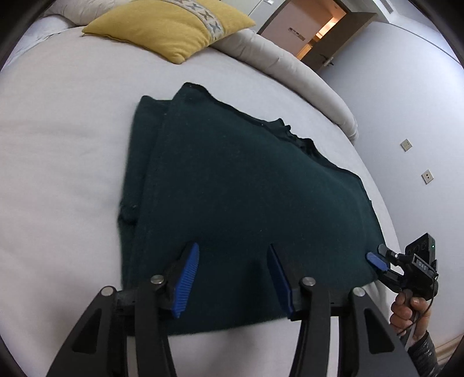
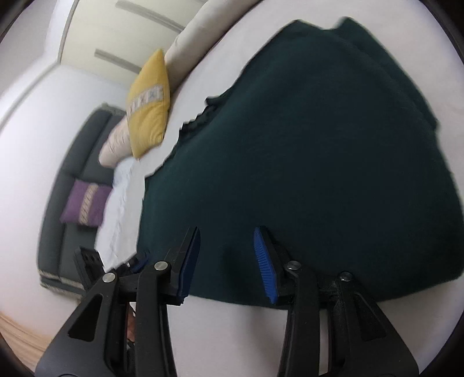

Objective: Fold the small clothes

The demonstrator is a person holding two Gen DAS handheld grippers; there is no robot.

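A dark green garment (image 1: 232, 174) lies folded flat on a white bed (image 1: 58, 174), with a second layer showing along its left side. My left gripper (image 1: 233, 246) hovers open over the garment's near edge, blue pads apart with nothing pressed between them. In the right wrist view the same garment (image 2: 319, 145) fills the frame. There my right gripper (image 2: 226, 229) is open too, over the near hem. From the left wrist view, the right gripper (image 1: 377, 258) sits at the garment's near right corner, held by a hand (image 1: 406, 307).
A yellow pillow (image 1: 174, 26) and a rolled white duvet (image 1: 290, 66) lie at the far side of the bed. Beyond them an open door (image 1: 316, 32) shows. A dark sofa (image 2: 66, 179) with a purple cushion (image 2: 84, 203) stands beside the bed.
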